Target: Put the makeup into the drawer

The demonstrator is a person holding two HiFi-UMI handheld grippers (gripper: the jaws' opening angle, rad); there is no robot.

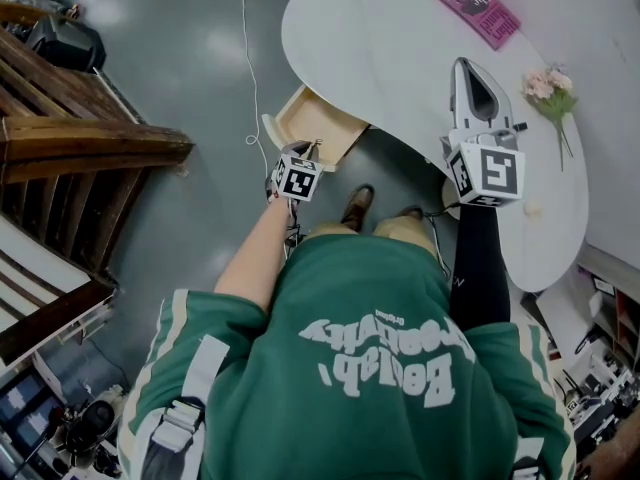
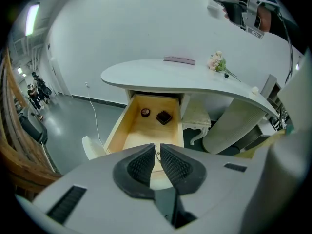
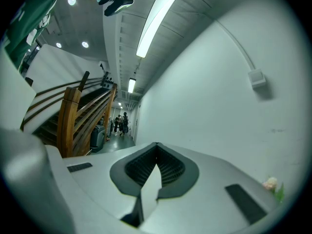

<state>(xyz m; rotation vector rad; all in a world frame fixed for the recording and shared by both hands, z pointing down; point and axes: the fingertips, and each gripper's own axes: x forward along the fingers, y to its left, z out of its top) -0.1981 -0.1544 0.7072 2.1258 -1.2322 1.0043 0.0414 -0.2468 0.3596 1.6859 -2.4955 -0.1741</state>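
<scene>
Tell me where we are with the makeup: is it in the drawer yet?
Done: a round pot and a square compact lie in the open drawer. In hand: the left gripper is closed on the thin drawer pull; the right gripper is shut and empty over the table. Left: probably pushing the drawer shut. A small pale object on the table is too small to identify.

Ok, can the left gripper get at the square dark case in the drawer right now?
Probably not yet: the left gripper is shut on the drawer pull. Nothing covers the square case in the open drawer, so after letting go, likely yes.
</scene>
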